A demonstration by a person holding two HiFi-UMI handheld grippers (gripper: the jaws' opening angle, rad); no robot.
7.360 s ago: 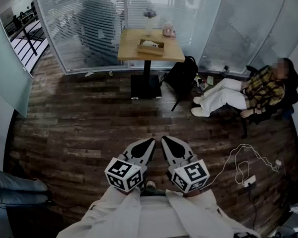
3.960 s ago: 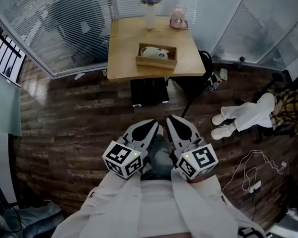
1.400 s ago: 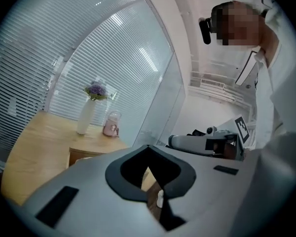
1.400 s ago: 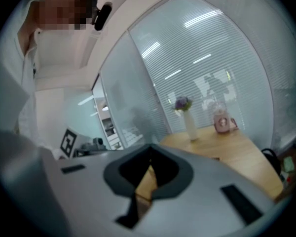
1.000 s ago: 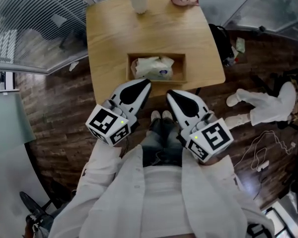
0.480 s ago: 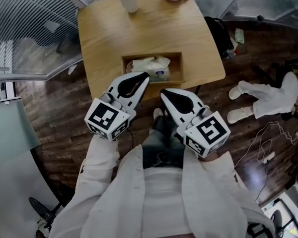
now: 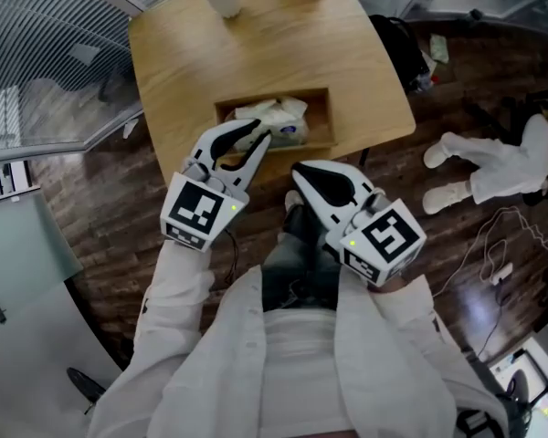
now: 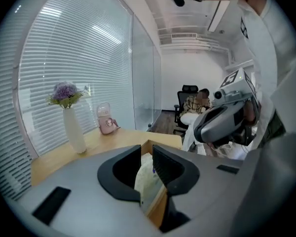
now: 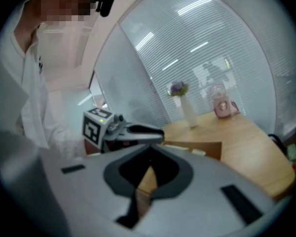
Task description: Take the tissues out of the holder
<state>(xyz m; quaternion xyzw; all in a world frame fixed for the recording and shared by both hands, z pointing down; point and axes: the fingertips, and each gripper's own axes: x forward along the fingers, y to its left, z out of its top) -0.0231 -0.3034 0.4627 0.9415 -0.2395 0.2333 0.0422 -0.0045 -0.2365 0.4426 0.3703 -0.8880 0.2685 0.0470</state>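
The wooden table (image 7: 256, 53) fills the top of my head view, with its far edge cut off. The open wooden holder (image 7: 327, 117) sits toward the table's front edge.

My left gripper (image 7: 247, 137) hangs over the holder's near-left part, jaws released with a narrow gap between them. My right gripper (image 7: 301, 170) is just off the holder's near side, jaws clenched on nothing.

The tissues (image 7: 276, 117) lie inside the holder as a soft white pack, partly covered by the left gripper. In the left gripper view the pack shows through the jaw gap, but I cannot tell whether either jaw touches it.

Beyond the holder stand a white vase (image 8: 75, 130) of purple flowers and a small pink thing (image 8: 106, 125) I cannot identify. The head view crops both.
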